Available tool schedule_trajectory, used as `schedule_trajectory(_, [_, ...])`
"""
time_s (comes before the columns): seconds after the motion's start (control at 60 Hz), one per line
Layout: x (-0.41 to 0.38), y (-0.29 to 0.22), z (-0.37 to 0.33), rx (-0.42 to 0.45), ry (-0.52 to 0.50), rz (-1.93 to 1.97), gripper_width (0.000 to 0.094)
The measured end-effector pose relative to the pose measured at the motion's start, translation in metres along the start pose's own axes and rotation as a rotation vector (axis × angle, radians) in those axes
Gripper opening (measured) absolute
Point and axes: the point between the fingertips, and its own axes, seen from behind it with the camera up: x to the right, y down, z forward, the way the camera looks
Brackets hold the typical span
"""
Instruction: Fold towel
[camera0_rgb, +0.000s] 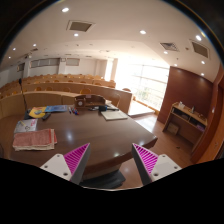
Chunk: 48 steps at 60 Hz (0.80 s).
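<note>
Wood-panelled walls and a lit ceiling frame a large meeting room, where a curved dark brown wooden conference table (95, 130) spreads ahead of your gripper (111, 160). On the table's left part lies a pink-red and white patterned towel (34, 139), spread flat and resting on the wood by itself, well apart from the fingers and to their left. Its long axis seems to run roughly left to right along the table's near edge, though the wide lens bends the shape too much to be certain. Just beyond the towel sits a small stack of papers or books (27, 125), with a yellow round object (39, 112) and blue items farther back; these look like ordinary desk clutter, pushed clear of the towel. At centre, dark objects (93, 101) stand on the far part of the table. Your fingers stand wide apart with nothing between their magenta pads (76, 157), held high above the table, likely ready for an approach. Windows brighten the right.
</note>
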Motion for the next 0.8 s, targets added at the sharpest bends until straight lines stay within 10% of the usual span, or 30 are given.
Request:
schedule_trajectory(0.367, [-0.084, 0.080, -0.014, -0.121, -0.080, -0.016, 0.0853])
schedule_trajectory(0.8, [-0.493, 0.128, -0.062, -0.206, -0.561, -0.109, 0.0852])
